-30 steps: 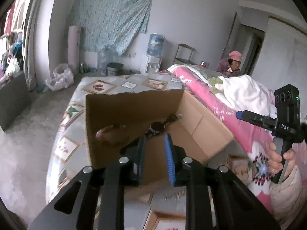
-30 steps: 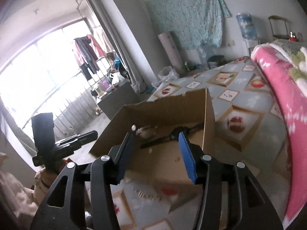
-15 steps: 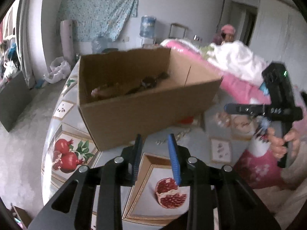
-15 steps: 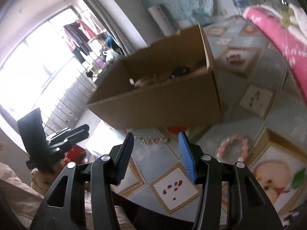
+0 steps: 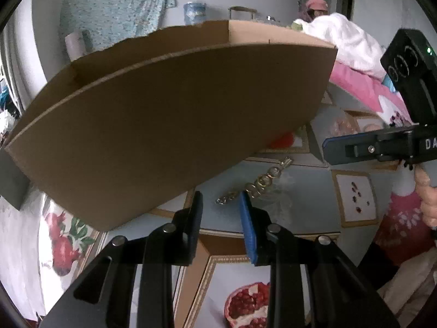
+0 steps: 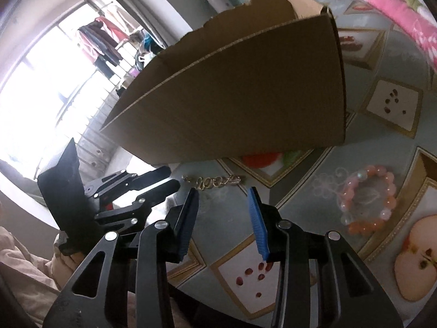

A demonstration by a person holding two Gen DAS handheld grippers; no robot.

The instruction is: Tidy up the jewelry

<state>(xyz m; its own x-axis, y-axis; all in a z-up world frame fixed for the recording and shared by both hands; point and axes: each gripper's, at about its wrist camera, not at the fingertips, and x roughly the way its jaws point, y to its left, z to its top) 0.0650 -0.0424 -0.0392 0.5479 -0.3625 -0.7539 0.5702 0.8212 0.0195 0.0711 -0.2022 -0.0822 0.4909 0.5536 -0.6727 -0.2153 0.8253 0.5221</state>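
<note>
left wrist view: both my grippers dropped from above the cardboard box (image 5: 174, 114) to the gold chain (image 5: 256, 186); left gripper (image 5: 220, 205) slightly spread, right gripper (image 6: 223, 195) been closing, both empty.

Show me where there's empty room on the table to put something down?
Free: the fruit-print tablecloth between the gold chain bracelet and the pink beaded bracelet, and the seed picture near the right gripper. Crowded: the strip before the brown cardboard box, where chain and left gripper meet.
</note>
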